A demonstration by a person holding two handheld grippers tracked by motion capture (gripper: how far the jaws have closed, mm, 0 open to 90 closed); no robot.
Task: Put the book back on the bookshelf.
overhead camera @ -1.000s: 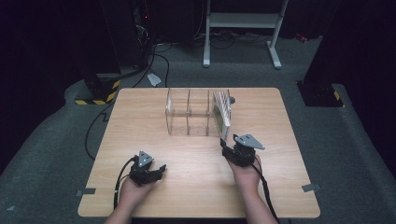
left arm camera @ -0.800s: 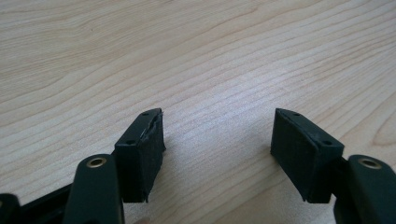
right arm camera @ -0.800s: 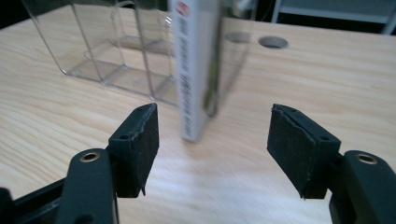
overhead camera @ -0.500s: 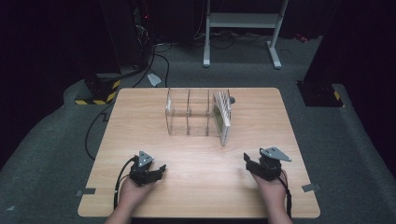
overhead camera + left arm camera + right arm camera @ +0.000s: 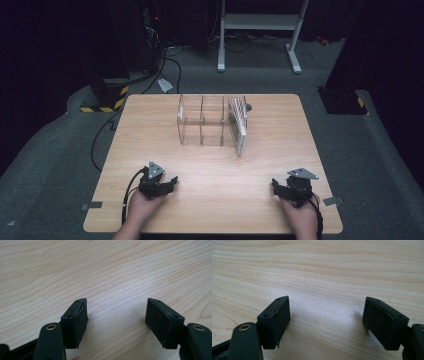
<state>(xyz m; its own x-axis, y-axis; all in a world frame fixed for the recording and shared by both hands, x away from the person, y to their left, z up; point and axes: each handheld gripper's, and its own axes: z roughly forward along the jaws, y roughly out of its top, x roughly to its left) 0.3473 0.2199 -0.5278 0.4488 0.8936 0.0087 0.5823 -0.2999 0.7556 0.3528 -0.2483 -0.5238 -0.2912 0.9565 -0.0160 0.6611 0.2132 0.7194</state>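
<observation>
A clear plastic rack (image 5: 202,121) with upright dividers stands at the back middle of the wooden table (image 5: 280,135). Several thin flat cases (image 5: 238,123) lean in its rightmost slot. My left gripper (image 5: 167,182) rests on the table near the front left edge, open, with bare wood between its pads (image 5: 116,307). Near the front right edge sits my right gripper (image 5: 278,187), well away from the rack. Its jaws have just been opening and now stand wide, and nothing but wood grain lies between them (image 5: 327,305).
A small dark object (image 5: 248,106) lies on the table just behind the rack's right end. Cables trail from both grippers over the front edge. Beyond the table are grey floor, a yellow-black striped block (image 5: 105,100) and a white stand (image 5: 257,22).
My right gripper has drawn back from the rack's right end to the front right of the table, sinking lower, and its jaws stand wider. The left gripper has stayed put.
</observation>
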